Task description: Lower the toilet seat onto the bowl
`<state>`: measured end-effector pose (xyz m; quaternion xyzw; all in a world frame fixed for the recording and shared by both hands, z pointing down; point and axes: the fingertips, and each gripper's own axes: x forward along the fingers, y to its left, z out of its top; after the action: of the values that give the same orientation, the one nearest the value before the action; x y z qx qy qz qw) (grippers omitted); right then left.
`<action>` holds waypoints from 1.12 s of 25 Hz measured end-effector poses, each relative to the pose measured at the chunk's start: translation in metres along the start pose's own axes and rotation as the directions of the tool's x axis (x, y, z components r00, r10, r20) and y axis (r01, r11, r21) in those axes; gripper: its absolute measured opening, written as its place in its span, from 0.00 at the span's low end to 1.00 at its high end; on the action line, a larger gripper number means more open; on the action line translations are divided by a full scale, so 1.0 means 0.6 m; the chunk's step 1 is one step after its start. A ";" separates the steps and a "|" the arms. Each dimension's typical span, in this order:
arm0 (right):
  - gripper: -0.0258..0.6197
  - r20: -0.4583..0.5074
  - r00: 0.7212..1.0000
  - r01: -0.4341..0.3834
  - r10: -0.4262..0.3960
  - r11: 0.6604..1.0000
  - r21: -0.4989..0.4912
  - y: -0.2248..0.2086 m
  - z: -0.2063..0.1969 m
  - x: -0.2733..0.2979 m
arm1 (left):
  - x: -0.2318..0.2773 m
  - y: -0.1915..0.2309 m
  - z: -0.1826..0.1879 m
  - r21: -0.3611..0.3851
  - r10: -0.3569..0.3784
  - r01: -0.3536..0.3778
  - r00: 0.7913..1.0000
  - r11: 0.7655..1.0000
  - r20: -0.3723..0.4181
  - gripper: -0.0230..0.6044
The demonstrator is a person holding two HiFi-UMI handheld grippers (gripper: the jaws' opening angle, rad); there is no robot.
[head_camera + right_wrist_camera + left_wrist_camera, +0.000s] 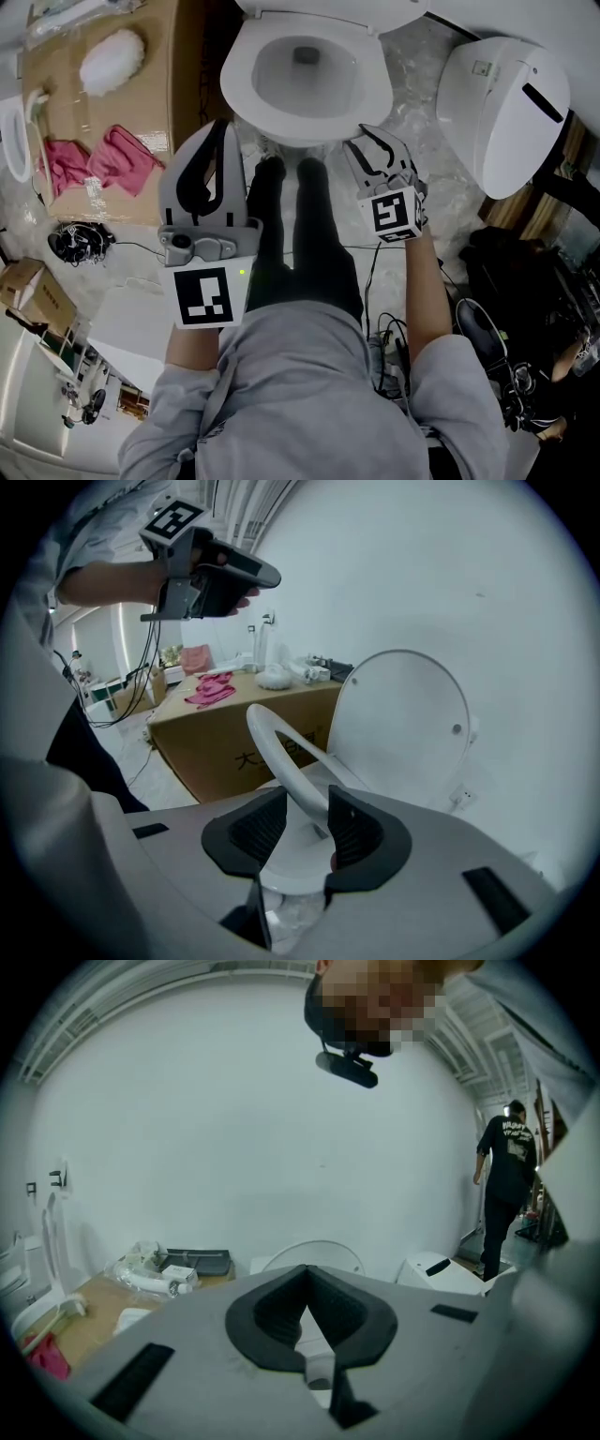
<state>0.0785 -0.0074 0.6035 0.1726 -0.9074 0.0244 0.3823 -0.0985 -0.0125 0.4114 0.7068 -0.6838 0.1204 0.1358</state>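
**Bright, flat light; heavy fisheye on the gripper views**

From my seat the room is evenly lit by white indoor light, source unclear. In the head view the toilet (242,80) nearly bleaches out, with only soft shadows around it, and the corners bend outward. Both gripper views are round fisheye pictures ringed in black; straight lines bow near the rim. The white wall (234,1129) reads smooth, dimming slightly toward the edges. Distant things are sharp, while the nearest foreground in those two views is soft and shaded.
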 end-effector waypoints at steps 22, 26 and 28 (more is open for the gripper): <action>0.25 -0.167 0.980 -0.123 0.105 0.987 -0.106 0.108 -0.123 0.041 | -0.005 -0.008 -0.047 -0.002 -0.016 0.016 0.999 1.000 -0.041 0.03; 0.25 -0.190 0.974 -0.145 0.120 0.981 -0.126 0.121 -0.143 0.050 | -0.002 -0.009 -0.057 -0.006 -0.017 0.017 0.999 1.000 -0.048 0.03; 0.25 -0.201 0.971 -0.156 0.127 0.978 -0.136 0.127 -0.152 0.054 | -0.001 -0.009 -0.063 -0.008 -0.018 0.017 0.998 1.000 -0.054 0.03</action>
<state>0.0946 0.0706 0.6976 0.0748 -0.8757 -0.0004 0.4770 -0.0924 0.0019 0.4462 0.7087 -0.6741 0.1357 0.1578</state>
